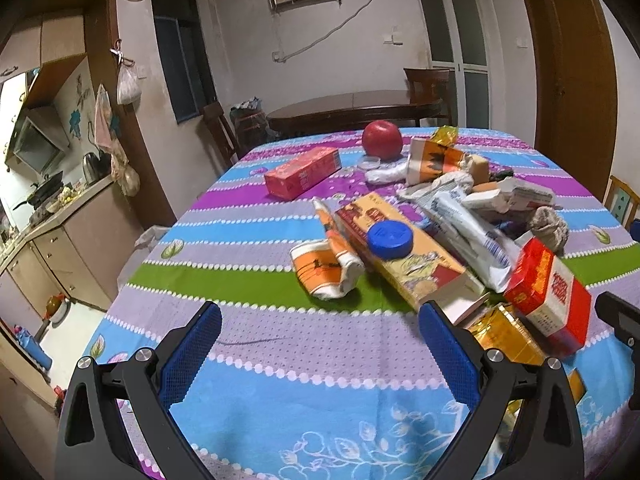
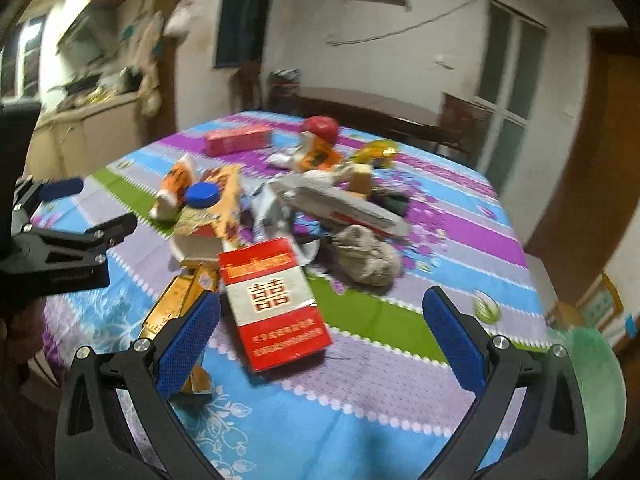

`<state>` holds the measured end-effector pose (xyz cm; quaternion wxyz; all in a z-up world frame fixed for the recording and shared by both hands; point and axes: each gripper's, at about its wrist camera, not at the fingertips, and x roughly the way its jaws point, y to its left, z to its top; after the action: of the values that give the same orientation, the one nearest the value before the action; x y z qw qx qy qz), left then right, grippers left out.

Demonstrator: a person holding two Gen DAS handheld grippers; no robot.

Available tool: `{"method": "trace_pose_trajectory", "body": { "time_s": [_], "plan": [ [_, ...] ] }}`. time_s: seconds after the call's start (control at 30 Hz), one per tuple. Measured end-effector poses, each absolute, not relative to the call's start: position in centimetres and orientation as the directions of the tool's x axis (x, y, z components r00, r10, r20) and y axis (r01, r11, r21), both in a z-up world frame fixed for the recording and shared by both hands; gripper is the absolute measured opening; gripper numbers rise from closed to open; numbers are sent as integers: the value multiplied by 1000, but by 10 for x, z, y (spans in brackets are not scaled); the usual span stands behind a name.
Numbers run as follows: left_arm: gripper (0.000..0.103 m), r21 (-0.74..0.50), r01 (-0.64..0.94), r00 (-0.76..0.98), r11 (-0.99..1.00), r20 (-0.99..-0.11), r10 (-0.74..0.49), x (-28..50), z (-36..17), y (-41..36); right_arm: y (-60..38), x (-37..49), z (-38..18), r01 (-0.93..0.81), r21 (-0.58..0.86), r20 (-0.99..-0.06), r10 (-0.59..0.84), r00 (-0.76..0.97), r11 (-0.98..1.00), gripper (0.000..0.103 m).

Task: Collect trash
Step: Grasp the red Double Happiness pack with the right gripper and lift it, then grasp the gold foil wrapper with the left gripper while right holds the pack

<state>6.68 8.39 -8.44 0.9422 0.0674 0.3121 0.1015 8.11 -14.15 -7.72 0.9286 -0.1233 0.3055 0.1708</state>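
left gripper [image 1: 320,322] jaws spread over bare desk [image 1: 280,344], holding nothing | right gripper [image 2: 321,312] jaws spread, red-white box [image 2: 276,300] between them on cloth | right view only: green bag [image 2: 596,392] at desk edge | trash pile [image 1: 440,216] mid-desk: boxes, blue lid [image 1: 390,239], wrappers | apple [image 1: 382,139] behind

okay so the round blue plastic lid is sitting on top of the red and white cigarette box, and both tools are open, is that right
Not quite. The round blue plastic lid rests on the long yellow cardboard box, not on the red and white cigarette box, which lies nearer, in front of the right tool. Both wrist views show this. The rest holds: the left tool and the right tool are both open.
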Motion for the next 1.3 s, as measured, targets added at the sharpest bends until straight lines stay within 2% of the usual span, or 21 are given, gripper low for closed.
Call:
{"method": "trace_pose_trajectory", "body": {
  "time_s": [0.2, 0.4, 0.43, 0.47, 0.63, 0.8, 0.87, 1.0, 1.23, 1.3],
  "plan": [
    [99, 144, -139, 785, 980, -586, 198, 62, -86, 96, -132, 95, -88, -499, -140, -655, 298, 695, 855, 96],
    [99, 128, -121, 800, 984, -574, 173, 54, -80, 97, -135, 122, -107, -563, -11, -738, 373, 563, 826, 72],
    [99, 123, -119, 799, 985, -578, 168, 54, -80, 97, -135, 125, -110, -567, 10, -747, 383, 543, 824, 61],
    [99, 111, -112, 796, 987, -585, 156, 54, -80, 98, -137, 127, -113, -569, 47, -751, 405, 522, 821, 57],
    [99, 50, -36, 791, 998, -610, 59, 56, -77, 86, -158, 109, -103, -548, 150, -692, 483, 537, 823, 56],
    [98, -51, 113, 741, 992, -661, -119, 63, -74, 57, -197, 80, -87, -443, 225, -616, 479, 626, 868, 56],
    [98, -77, 126, 710, 989, -690, -144, 72, -81, 44, -208, 70, -85, -404, 245, -596, 466, 654, 881, 56],
    [98, -92, 126, 642, 988, -751, -152, 86, -101, 22, -222, 51, -84, -365, 285, -567, 463, 681, 886, 56],
    [97, -90, 129, 579, 988, -802, -148, 99, -125, -2, -229, 35, -91, -347, 301, -555, 459, 693, 888, 56],
    [87, -87, 123, 567, 989, -812, -142, 98, -130, -2, -230, 31, -92, -343, 304, -550, 458, 699, 889, 56]
  ]
}}
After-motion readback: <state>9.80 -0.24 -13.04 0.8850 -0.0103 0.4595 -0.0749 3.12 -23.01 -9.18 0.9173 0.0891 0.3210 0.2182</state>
